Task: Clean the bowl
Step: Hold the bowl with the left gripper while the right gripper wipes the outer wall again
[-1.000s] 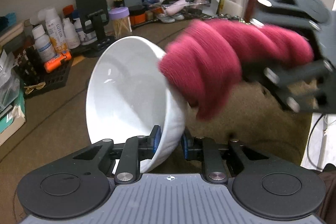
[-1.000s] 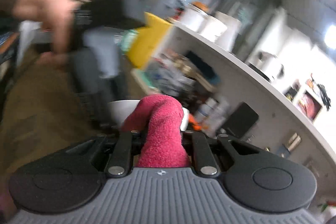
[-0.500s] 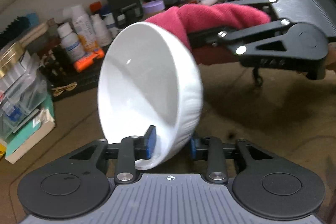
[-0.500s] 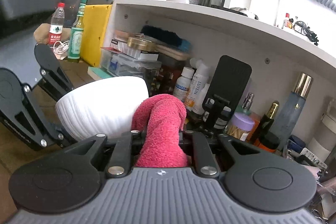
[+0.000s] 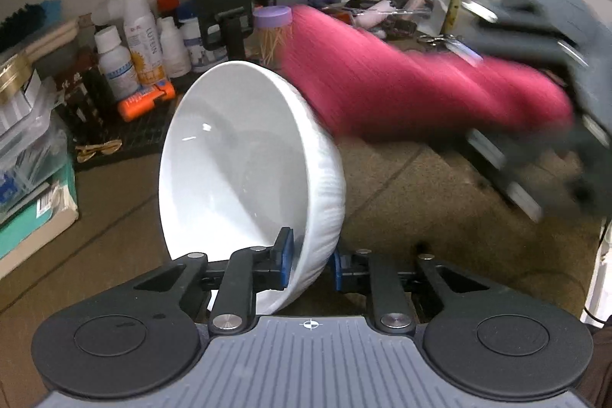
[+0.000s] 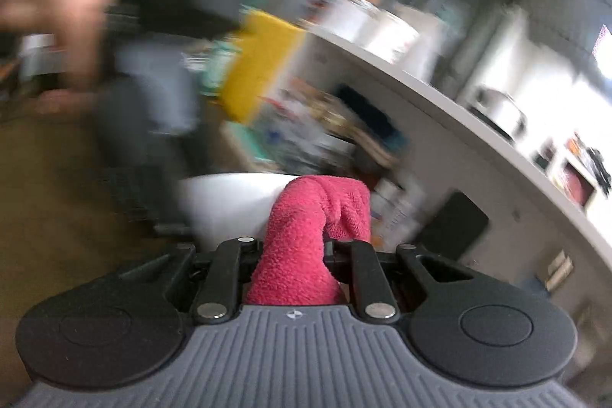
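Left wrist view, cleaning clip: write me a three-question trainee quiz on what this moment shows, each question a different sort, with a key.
1. True or false: the left gripper pinches the white bowl by its rim, with the bowl tipped on its side.
2. Multiple choice: the red cloth is held by (A) the left gripper, (B) the right gripper, (C) nothing, it lies on the table.
3. Fill in: the cloth meets the bowl on its ____ wall, near the upper rim.

Key: 1 true; 2 B; 3 outer.
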Motion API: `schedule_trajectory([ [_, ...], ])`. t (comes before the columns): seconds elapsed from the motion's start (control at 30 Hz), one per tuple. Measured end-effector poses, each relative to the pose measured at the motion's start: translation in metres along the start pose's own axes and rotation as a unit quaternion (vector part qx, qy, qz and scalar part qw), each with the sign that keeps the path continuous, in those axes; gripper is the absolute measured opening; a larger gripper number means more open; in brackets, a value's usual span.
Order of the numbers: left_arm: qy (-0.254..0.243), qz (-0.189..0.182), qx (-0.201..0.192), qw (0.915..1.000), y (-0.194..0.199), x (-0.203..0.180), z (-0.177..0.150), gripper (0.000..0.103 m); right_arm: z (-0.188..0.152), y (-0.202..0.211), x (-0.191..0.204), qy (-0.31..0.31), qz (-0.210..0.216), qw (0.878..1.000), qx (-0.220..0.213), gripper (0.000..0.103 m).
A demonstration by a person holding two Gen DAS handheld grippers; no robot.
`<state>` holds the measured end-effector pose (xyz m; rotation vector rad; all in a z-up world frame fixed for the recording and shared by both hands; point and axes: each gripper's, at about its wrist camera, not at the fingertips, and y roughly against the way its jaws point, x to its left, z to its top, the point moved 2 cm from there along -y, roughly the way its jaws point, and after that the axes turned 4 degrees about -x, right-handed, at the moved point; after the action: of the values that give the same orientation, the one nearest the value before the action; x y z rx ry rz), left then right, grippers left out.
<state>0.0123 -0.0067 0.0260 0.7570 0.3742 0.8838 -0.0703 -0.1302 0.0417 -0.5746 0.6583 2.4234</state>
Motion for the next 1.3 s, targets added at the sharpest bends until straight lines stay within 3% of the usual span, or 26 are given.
schedule_trajectory([
  [0.1, 0.001, -0.003, 0.0, 1.0, 0.001, 0.001, -0.002, 0.023, 0.004, 0.012, 0.021, 0.028, 0.017, 0.999, 0.009, 0.018],
  [0.17, 0.002, -0.004, 0.001, 1.0, 0.001, 0.001, -0.003, 0.023, 0.004, 0.007, 0.018, 0.025, -0.003, 1.0, 0.019, 0.018],
  [0.4, 0.014, -0.003, -0.003, 0.9999, 0.003, 0.014, -0.001, 0.022, -0.005, -0.041, -0.055, -0.091, -0.094, 0.991, 0.03, 0.018],
  [0.5, 0.0, 0.008, -0.002, 1.0, -0.002, 0.011, -0.001, 0.024, -0.015, -0.059, -0.062, -0.107, -0.102, 0.988, 0.043, 0.018],
  [0.67, -0.038, 0.053, 0.002, 0.9979, -0.016, 0.006, -0.003, 0.044, -0.033, -0.086, -0.058, -0.14, -0.081, 0.986, 0.044, 0.018],
  [0.8, -0.048, 0.059, -0.011, 0.9971, -0.021, 0.009, 0.002, 0.043, -0.038, -0.084, -0.059, -0.159, -0.071, 0.984, 0.035, 0.018],
  [0.9, -0.064, 0.066, -0.003, 0.9958, -0.021, 0.007, 0.008, 0.032, -0.038, -0.084, -0.063, -0.174, -0.061, 0.982, 0.028, 0.018],
  [0.97, -0.067, 0.059, 0.008, 0.996, -0.016, 0.004, 0.01, 0.025, -0.038, -0.075, -0.063, -0.181, -0.051, 0.982, 0.02, 0.018],
  [1.17, -0.05, -0.014, 0.006, 0.9986, 0.015, -0.025, -0.008, 0.019, -0.035, -0.03, -0.051, -0.17, -0.019, 0.985, 0.002, 0.018],
  [1.3, -0.055, -0.034, 0.004, 0.9979, 0.032, -0.053, -0.027, 0.02, -0.023, 0.021, -0.011, -0.095, 0.005, 0.995, 0.0, 0.019],
])
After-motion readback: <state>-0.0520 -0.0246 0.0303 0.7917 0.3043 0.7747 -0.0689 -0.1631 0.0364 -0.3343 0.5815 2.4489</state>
